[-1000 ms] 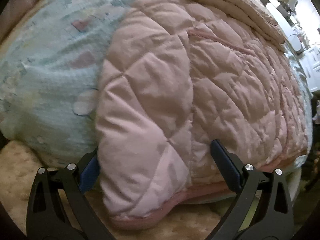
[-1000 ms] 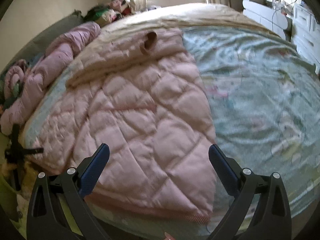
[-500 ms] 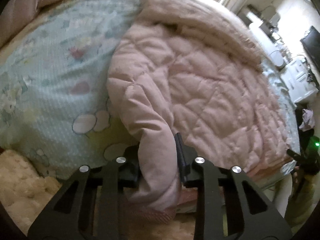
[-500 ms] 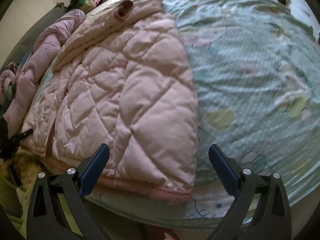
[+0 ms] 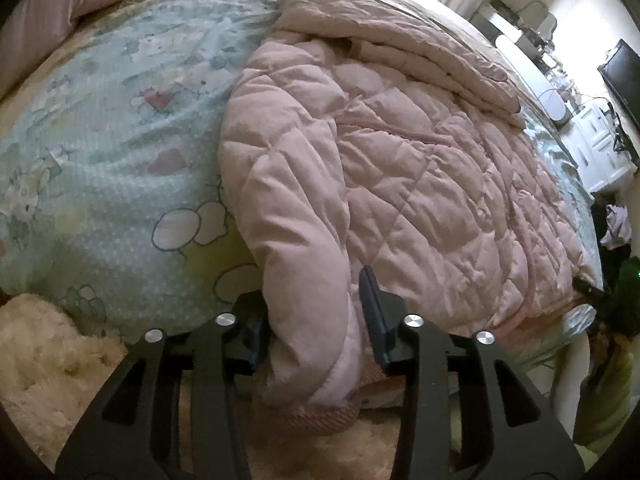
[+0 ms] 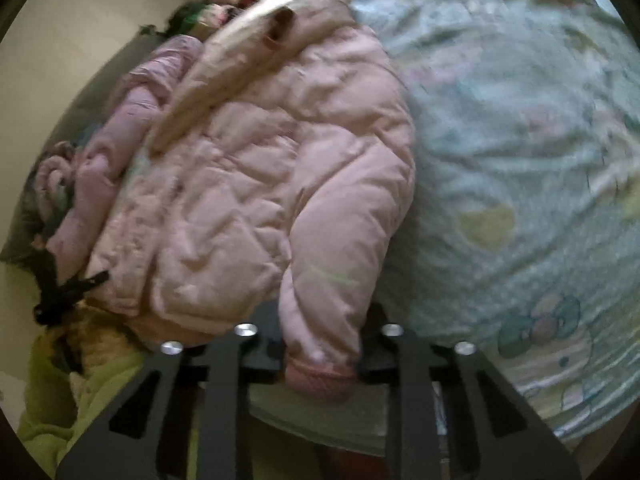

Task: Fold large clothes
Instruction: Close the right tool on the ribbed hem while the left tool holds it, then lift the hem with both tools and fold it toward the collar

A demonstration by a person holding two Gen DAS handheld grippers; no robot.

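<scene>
A pink quilted jacket [image 5: 400,168] lies spread on the bed, its ribbed hem at the near edge. My left gripper [image 5: 314,316] is shut on the jacket's near left hem corner, with fabric bunched between the fingers. In the right wrist view the same jacket [image 6: 248,200] lies to the left, and my right gripper [image 6: 322,344] is shut on its near right hem corner; the ribbed cuff edge hangs just below the fingers. This view is blurred.
The bed has a pale blue cartoon-print sheet [image 5: 100,152], [image 6: 520,140]. A rolled pink blanket [image 6: 120,128] lies along the far side. A beige fluffy rug [image 5: 44,364] is on the floor. White furniture [image 5: 592,148] stands at the right.
Both grippers came down to the jacket's hem and closed on it, the left first and the right in the last half second. The hem corners are bunched and slightly lifted.
</scene>
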